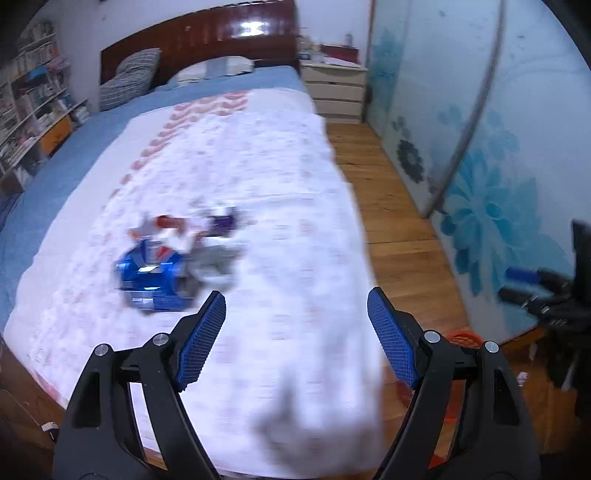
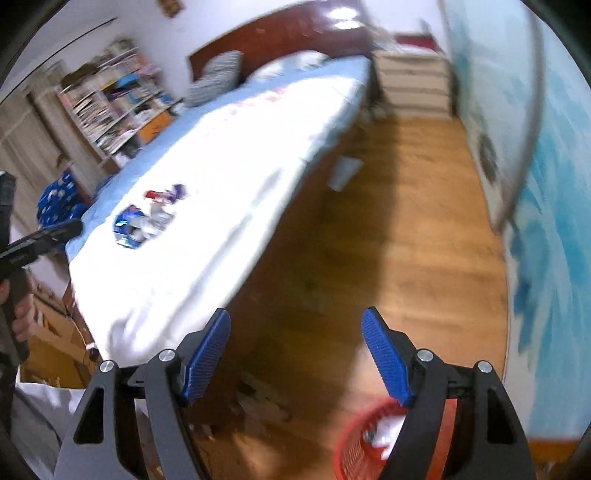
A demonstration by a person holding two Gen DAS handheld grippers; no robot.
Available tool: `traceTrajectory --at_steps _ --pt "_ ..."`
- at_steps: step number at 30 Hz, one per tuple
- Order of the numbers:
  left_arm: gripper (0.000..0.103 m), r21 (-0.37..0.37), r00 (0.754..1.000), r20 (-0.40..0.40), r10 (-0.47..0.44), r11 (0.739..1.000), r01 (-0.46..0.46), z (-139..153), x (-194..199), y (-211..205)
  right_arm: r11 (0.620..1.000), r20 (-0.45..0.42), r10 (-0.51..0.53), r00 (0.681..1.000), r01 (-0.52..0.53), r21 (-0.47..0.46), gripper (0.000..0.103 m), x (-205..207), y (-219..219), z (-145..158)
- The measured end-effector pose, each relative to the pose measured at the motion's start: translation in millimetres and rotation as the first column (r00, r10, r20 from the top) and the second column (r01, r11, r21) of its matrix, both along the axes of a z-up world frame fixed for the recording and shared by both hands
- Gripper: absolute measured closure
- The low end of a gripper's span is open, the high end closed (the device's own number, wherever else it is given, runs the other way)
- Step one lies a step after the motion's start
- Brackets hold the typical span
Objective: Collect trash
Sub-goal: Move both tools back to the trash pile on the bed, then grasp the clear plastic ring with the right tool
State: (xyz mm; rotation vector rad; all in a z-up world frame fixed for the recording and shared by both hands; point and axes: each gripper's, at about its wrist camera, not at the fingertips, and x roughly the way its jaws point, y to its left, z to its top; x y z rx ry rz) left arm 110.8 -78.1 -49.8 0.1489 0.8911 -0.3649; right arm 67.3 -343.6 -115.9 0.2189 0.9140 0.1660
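A pile of trash lies on the white bedspread: a shiny blue wrapper (image 1: 149, 278), a red-and-white wrapper (image 1: 168, 225), a purple piece (image 1: 221, 221) and a grey crumpled piece (image 1: 218, 258). My left gripper (image 1: 295, 325) is open and empty, above the bed, near and to the right of the pile. My right gripper (image 2: 295, 343) is open and empty, over the floor beside the bed. A red mesh basket (image 2: 362, 443) with white trash inside sits on the floor just under its right finger. The pile shows far left in the right wrist view (image 2: 142, 221).
The white bedspread (image 1: 277, 166) covers a blue-sheeted bed with pillows and a dark headboard (image 1: 207, 33). The wooden floor (image 2: 406, 221) runs between the bed and a blue-flowered wardrobe door (image 1: 498, 147). A white drawer unit (image 1: 334, 88) stands at the back. A bookshelf (image 2: 110, 103) is on the left.
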Motion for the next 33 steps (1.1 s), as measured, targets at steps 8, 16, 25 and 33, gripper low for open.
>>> traceTrajectory --at_steps 8,16,25,33 --pt "0.024 -0.073 0.989 0.035 0.142 0.988 -0.139 -39.9 15.8 103.8 0.977 0.074 0.201 0.977 -0.194 -0.094 0.029 72.2 132.6 35.8" --pt "0.024 -0.098 0.981 -0.085 0.177 0.978 -0.185 -76.8 30.7 135.8 0.934 0.062 0.337 0.939 -0.325 -0.151 0.042 131.0 236.8 12.4" --pt "0.024 -0.121 0.967 -0.105 0.232 0.962 -0.244 -87.3 35.8 161.3 0.927 -0.021 0.356 0.934 -0.356 -0.122 0.043 197.1 294.4 -43.6" --pt "0.024 -0.164 0.959 -0.113 0.260 0.947 -0.277 -87.1 39.9 169.8 0.877 -0.011 0.463 0.886 -0.460 -0.136 0.056 197.6 330.9 -60.3"
